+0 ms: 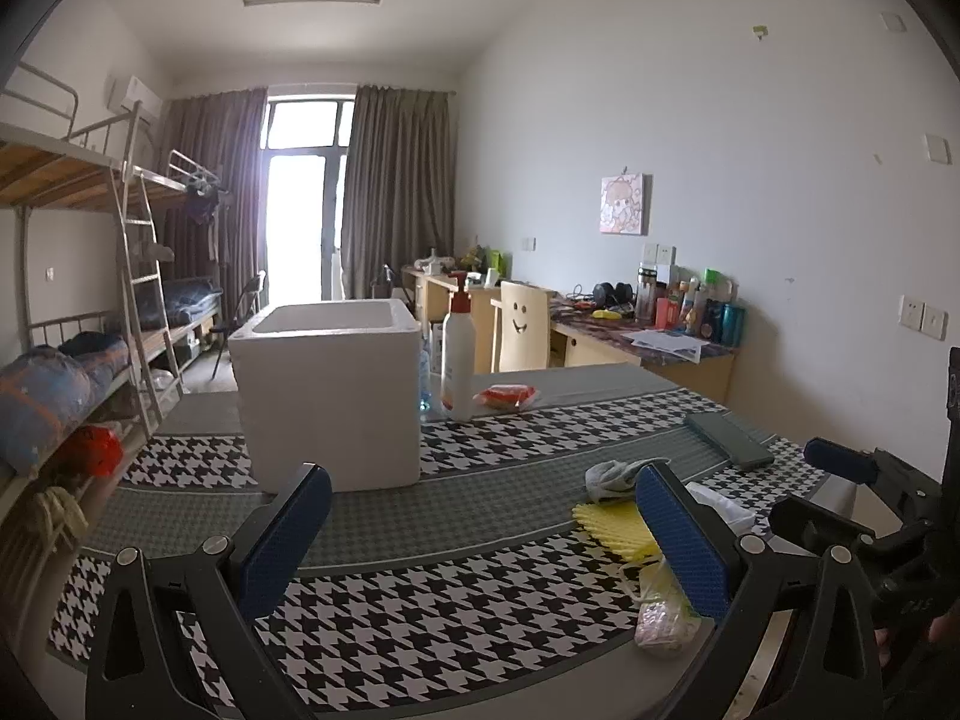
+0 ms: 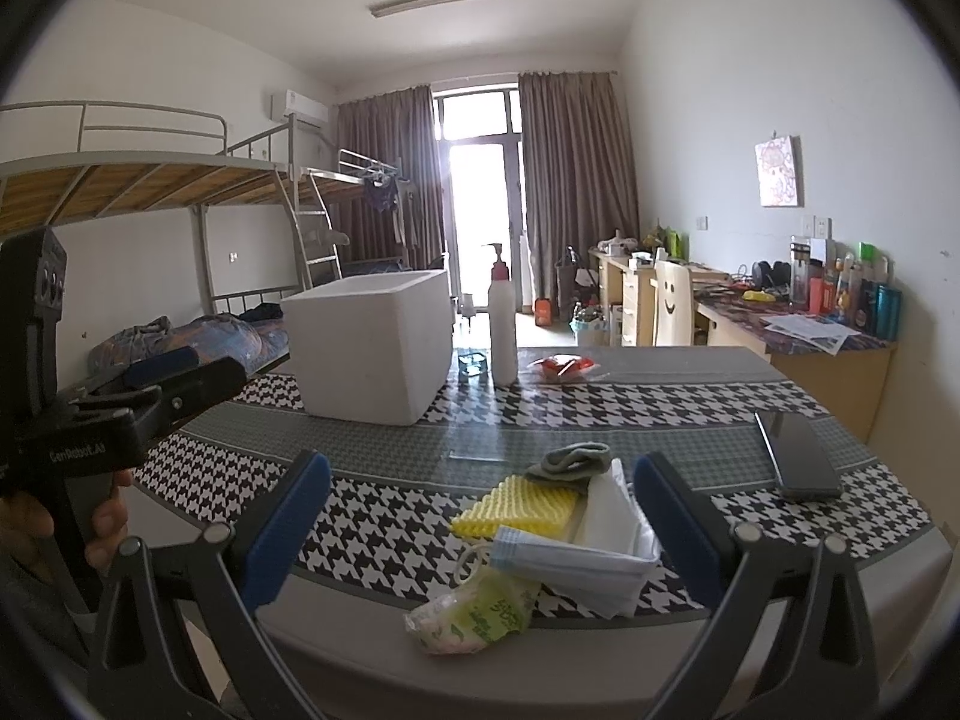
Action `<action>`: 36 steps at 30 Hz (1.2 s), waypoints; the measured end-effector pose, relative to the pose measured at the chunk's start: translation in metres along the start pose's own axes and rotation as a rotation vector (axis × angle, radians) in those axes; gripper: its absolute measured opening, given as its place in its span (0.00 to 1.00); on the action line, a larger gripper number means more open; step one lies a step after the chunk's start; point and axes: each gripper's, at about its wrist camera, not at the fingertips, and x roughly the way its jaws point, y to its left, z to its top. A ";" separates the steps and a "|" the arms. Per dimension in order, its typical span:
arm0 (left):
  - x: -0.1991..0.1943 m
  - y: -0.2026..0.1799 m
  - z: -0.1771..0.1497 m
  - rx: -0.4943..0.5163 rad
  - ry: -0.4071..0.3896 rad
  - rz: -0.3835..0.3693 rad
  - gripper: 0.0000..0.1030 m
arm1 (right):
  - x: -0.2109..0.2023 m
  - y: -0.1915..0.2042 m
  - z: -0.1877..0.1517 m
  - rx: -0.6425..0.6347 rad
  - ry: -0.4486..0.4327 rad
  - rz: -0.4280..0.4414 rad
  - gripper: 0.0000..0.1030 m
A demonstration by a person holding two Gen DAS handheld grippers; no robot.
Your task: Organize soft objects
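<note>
A pile of soft things lies at the table's near edge: a yellow sponge cloth (image 2: 516,507), a grey sock (image 2: 567,459), white tissue (image 2: 612,510), a blue face mask (image 2: 570,567) and a green-printed plastic packet (image 2: 474,612). A white foam box (image 2: 369,345) stands open farther back. My right gripper (image 2: 480,516) is open and empty, hovering just before the pile. My left gripper (image 1: 480,528) is open and empty, left of the pile; the sponge cloth (image 1: 612,531), sock (image 1: 612,474) and packet (image 1: 663,618) sit beside its right finger. The foam box (image 1: 330,396) is ahead of it.
A white pump bottle (image 2: 503,324), a small glass (image 2: 471,360) and a red packet (image 2: 561,367) stand behind the box. A dark phone (image 2: 795,456) lies at the right. The houndstooth tablecloth (image 2: 384,516) covers the table. Bunk beds are left, a cluttered desk right.
</note>
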 end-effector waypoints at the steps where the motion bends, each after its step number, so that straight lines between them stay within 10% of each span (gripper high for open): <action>1: 0.000 0.000 0.000 0.000 0.000 0.001 0.99 | 0.000 0.000 0.000 -0.001 -0.001 0.000 0.99; 36: 0.032 -0.019 -0.006 0.029 0.093 -0.070 0.99 | 0.016 -0.028 -0.007 0.044 0.065 -0.054 0.99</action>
